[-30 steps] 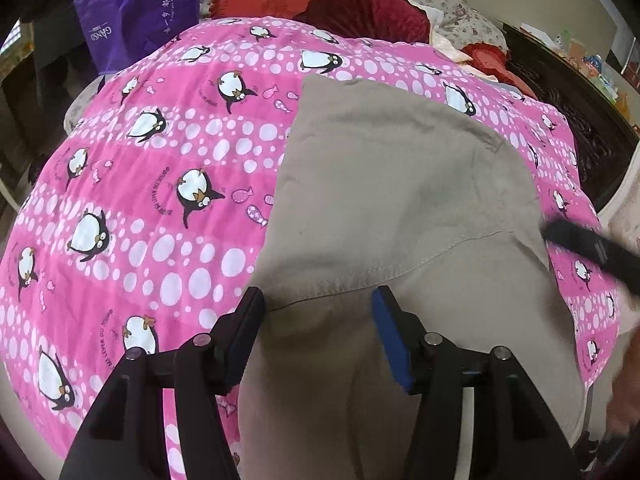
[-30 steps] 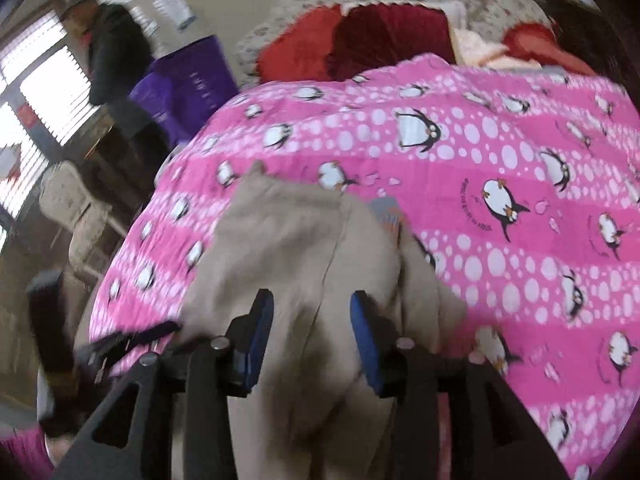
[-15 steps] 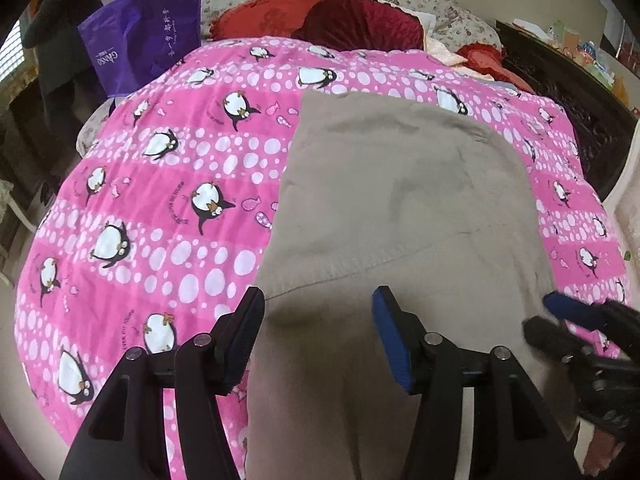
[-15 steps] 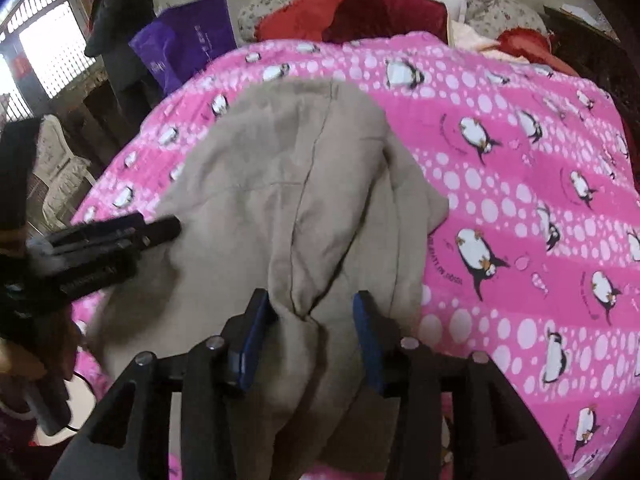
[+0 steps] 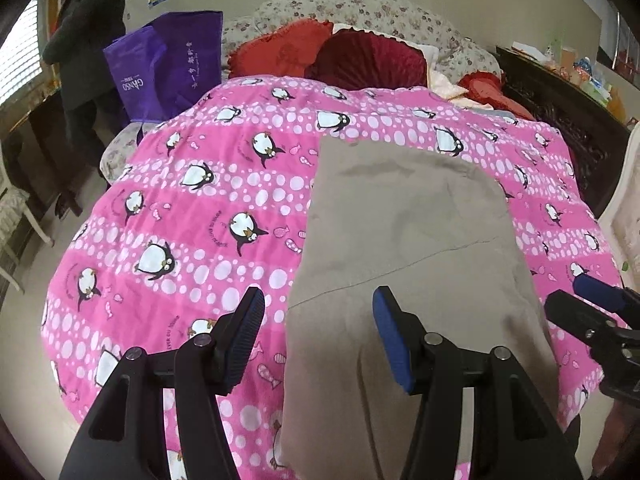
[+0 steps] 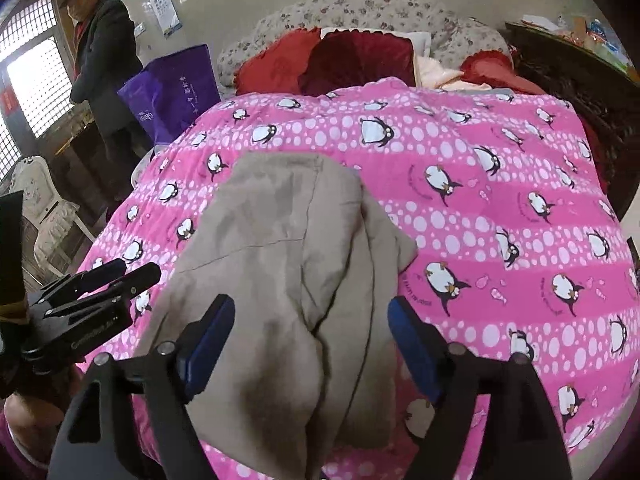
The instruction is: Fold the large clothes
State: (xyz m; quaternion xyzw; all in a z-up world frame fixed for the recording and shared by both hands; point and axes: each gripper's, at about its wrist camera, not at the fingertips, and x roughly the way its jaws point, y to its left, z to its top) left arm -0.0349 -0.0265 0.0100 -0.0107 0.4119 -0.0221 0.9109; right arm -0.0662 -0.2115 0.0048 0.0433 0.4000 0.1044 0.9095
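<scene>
A beige garment (image 5: 408,240) lies folded lengthwise on a pink penguin quilt (image 5: 180,220). My left gripper (image 5: 318,320) hovers open over the garment's near left edge, its blue pads clear of the cloth. In the right wrist view the garment (image 6: 280,216) has a raised crease running toward me. My right gripper (image 6: 312,328) straddles that crease; its jaws are opening and the pads do not press on the cloth. The right gripper (image 5: 592,312) shows at the right edge of the left wrist view. The left gripper (image 6: 100,280) shows at the left of the right wrist view.
Red cushions (image 5: 360,56) and a floral headboard (image 5: 360,8) lie beyond the quilt. A purple bag (image 5: 168,64) stands at the far left, with a person in a dark coat (image 6: 104,52) and a white chair (image 6: 44,216) beside it. A dark wooden cabinet (image 5: 560,92) runs along the right.
The right jaws have spread wide and let go of the pinched crease. Both grippers have drawn back toward me and risen a little. The garment has settled onto the quilt.
</scene>
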